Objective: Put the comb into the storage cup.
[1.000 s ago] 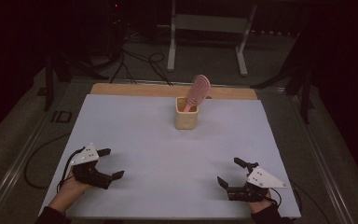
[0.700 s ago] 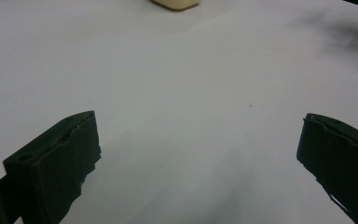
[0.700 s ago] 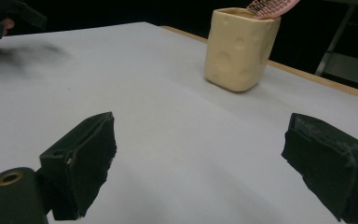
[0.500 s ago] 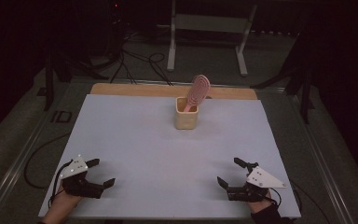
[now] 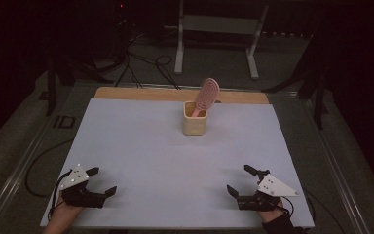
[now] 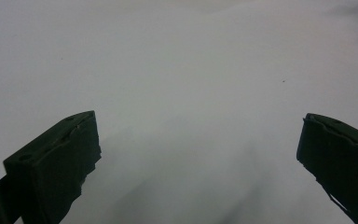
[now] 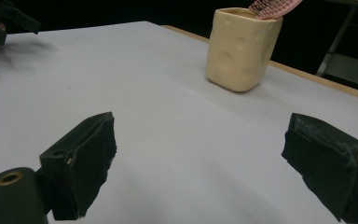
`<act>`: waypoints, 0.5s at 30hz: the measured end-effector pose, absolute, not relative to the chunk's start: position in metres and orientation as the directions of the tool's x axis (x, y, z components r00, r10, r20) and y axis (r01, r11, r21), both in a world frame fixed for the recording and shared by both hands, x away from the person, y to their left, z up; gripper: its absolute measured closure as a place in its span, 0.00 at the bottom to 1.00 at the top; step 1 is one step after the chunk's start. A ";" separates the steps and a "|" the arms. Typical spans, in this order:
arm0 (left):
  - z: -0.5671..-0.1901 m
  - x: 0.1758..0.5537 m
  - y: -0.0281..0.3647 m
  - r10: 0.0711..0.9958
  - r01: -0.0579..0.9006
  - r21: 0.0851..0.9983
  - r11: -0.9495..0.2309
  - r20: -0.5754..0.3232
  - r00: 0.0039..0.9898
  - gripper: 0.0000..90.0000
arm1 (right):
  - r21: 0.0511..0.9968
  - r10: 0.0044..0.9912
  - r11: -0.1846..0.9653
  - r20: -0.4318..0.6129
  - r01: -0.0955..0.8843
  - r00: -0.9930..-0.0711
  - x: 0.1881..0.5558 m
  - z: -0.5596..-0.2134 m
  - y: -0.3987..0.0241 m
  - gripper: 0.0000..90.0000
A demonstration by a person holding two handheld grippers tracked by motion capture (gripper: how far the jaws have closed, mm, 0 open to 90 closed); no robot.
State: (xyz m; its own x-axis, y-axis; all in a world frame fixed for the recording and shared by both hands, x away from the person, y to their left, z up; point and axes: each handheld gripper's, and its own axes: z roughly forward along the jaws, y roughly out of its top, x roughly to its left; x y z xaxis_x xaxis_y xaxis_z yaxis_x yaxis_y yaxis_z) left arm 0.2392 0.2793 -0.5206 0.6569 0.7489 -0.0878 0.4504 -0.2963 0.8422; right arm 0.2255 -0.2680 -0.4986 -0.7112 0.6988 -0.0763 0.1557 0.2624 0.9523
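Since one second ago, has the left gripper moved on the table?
Yes. The left gripper has moved toward the near edge of the table and a little leftward, farther from the cream cup.

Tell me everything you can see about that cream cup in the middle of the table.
The cream cup is a squarish holder with rounded corners and shallow round dimples in its walls; it looks like glazed ceramic or plastic. It stands upright on the white table, toward the far edge and about midway across. A pink brush leans out of its open top, tilted to the right. No tool touches it.
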 end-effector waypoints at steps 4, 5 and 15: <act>-0.520 0.238 0.280 0.755 0.448 0.846 -0.290 -0.086 0.650 0.00 | 0.952 0.700 0.263 -0.076 0.156 -0.710 0.226 -0.499 -0.268 0.10; -0.519 0.237 0.280 0.755 0.446 0.848 -0.287 -0.086 0.650 0.00 | 0.952 0.699 0.263 -0.077 0.156 -0.711 0.226 -0.499 -0.268 0.10; -0.519 0.236 0.281 0.753 0.442 0.851 -0.285 -0.087 0.652 0.00 | 0.951 0.700 0.263 -0.073 0.161 -0.710 0.226 -0.499 -0.268 0.10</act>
State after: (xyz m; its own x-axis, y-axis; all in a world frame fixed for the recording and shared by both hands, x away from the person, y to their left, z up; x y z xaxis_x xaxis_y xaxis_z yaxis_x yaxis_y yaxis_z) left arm 0.2365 0.2808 -0.5190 0.6518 0.7534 -0.0868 0.4422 -0.2846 0.8506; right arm 0.2258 -0.2675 -0.4991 -0.7102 0.7002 -0.0729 0.1614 0.2628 0.9513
